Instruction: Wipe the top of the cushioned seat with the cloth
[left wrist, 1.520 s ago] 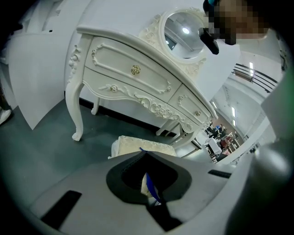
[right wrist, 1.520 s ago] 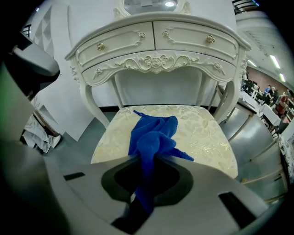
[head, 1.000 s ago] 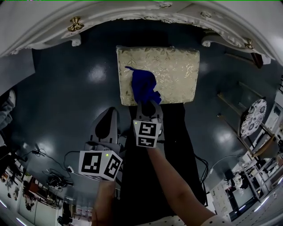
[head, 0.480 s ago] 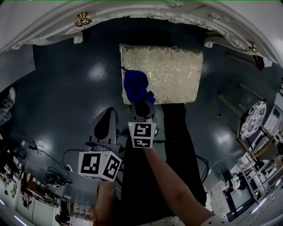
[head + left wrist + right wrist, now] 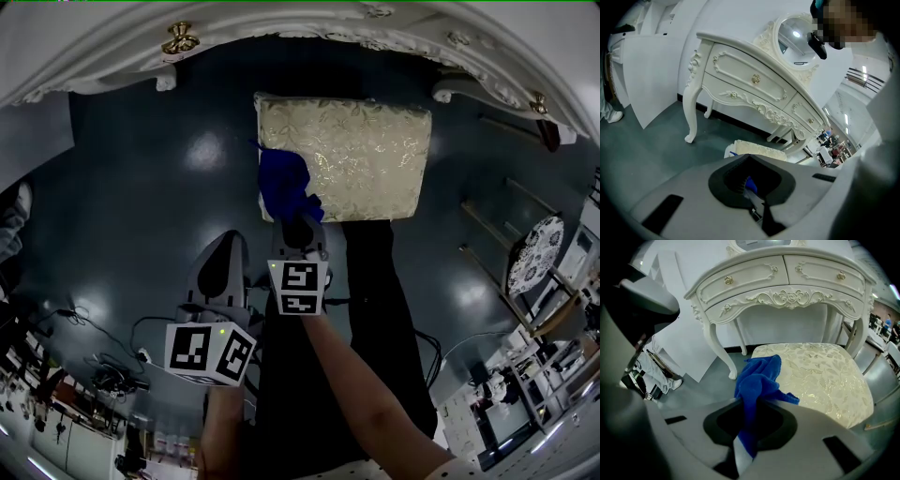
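Observation:
The cushioned seat [image 5: 356, 150] is a cream, gold-patterned square stool standing in front of a white dressing table. A blue cloth [image 5: 284, 185] lies bunched on its front-left part, close to the left edge. My right gripper [image 5: 300, 230] is shut on the cloth's near end, just off the seat's front edge. In the right gripper view the cloth [image 5: 759, 376] runs from between the jaws of the right gripper [image 5: 757, 404] onto the seat [image 5: 820, 376]. My left gripper [image 5: 223, 272] hangs over the floor to the left, shut and holding nothing [image 5: 750, 159].
An ornate white dressing table [image 5: 281, 28] with curved legs [image 5: 719, 352] stands over the seat's far side. A white board [image 5: 651, 79] leans at the left. Cables [image 5: 112, 375] lie on the dark floor; a round patterned stool [image 5: 534, 248] is at the right.
The right gripper has dragged the blue cloth leftward across the seat's front part, toward its left edge. The left gripper has hardly moved.

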A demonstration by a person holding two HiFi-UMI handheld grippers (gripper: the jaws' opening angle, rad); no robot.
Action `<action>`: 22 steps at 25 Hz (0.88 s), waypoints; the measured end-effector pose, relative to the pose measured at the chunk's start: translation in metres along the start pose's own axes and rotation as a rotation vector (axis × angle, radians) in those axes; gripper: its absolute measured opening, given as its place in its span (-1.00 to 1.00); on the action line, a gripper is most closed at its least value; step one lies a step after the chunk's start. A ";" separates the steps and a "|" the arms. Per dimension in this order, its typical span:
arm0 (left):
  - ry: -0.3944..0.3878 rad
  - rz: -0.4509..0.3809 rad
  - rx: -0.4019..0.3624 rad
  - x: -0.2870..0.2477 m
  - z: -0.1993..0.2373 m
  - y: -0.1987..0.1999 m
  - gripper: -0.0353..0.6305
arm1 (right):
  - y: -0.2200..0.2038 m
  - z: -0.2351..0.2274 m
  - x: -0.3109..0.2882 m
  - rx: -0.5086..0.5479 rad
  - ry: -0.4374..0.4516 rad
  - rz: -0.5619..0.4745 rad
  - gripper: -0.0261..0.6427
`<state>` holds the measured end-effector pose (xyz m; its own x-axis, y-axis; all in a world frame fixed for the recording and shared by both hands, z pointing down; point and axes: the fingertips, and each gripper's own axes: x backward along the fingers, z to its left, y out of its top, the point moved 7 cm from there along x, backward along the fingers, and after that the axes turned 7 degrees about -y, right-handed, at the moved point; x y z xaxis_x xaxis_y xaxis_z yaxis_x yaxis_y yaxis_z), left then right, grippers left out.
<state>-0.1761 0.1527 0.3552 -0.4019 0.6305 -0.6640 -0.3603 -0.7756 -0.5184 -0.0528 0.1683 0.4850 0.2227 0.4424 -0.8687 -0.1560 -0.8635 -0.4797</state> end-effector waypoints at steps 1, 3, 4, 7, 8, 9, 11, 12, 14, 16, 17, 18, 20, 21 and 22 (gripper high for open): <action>0.000 0.000 0.001 0.000 0.000 -0.001 -0.90 | 0.000 0.001 0.000 0.000 0.011 0.001 -0.75; 0.001 0.000 0.000 -0.001 0.000 -0.002 -0.90 | -0.001 0.005 -0.002 0.010 0.038 0.005 -0.75; 0.001 0.000 -0.001 -0.001 0.000 -0.002 -0.90 | -0.001 0.007 -0.003 0.016 0.048 0.007 -0.75; 0.004 0.001 -0.005 -0.001 0.001 -0.002 -0.90 | -0.002 0.014 -0.004 0.022 0.070 0.009 -0.75; 0.006 0.000 -0.006 0.000 0.002 -0.002 -0.90 | -0.002 0.017 -0.006 0.031 0.084 0.010 -0.75; 0.009 -0.001 -0.007 0.000 0.003 -0.002 -0.90 | -0.002 0.020 -0.007 0.044 0.102 0.013 -0.74; 0.016 -0.002 -0.010 0.002 0.004 -0.003 -0.90 | -0.003 0.027 -0.011 0.071 0.139 0.023 -0.75; 0.019 -0.003 -0.012 0.002 0.004 -0.003 -0.90 | -0.003 0.029 -0.013 0.083 0.152 0.026 -0.74; 0.023 -0.005 -0.017 0.004 0.004 -0.004 -0.90 | -0.002 0.032 -0.016 0.098 0.163 0.031 -0.75; 0.027 -0.007 -0.021 0.005 0.005 -0.004 -0.90 | -0.003 0.034 -0.018 0.084 0.165 0.043 -0.75; 0.028 -0.008 -0.023 0.005 0.005 -0.004 -0.90 | -0.003 0.034 -0.019 0.080 0.168 0.047 -0.75; 0.030 -0.009 -0.023 0.005 0.005 -0.004 -0.90 | -0.003 0.035 -0.019 0.082 0.171 0.049 -0.75; 0.030 -0.012 -0.025 0.006 0.005 -0.004 -0.90 | -0.003 0.035 -0.020 0.085 0.183 0.051 -0.75; 0.029 -0.014 -0.027 0.006 0.005 -0.004 -0.90 | -0.002 0.035 -0.019 0.076 0.191 0.055 -0.74; 0.028 -0.016 -0.030 0.006 0.004 -0.004 -0.90 | -0.001 0.034 -0.019 0.055 0.200 0.060 -0.75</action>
<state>-0.1807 0.1596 0.3553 -0.3722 0.6420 -0.6704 -0.3412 -0.7663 -0.5444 -0.0897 0.1692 0.4975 0.3976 0.3292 -0.8565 -0.2253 -0.8698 -0.4389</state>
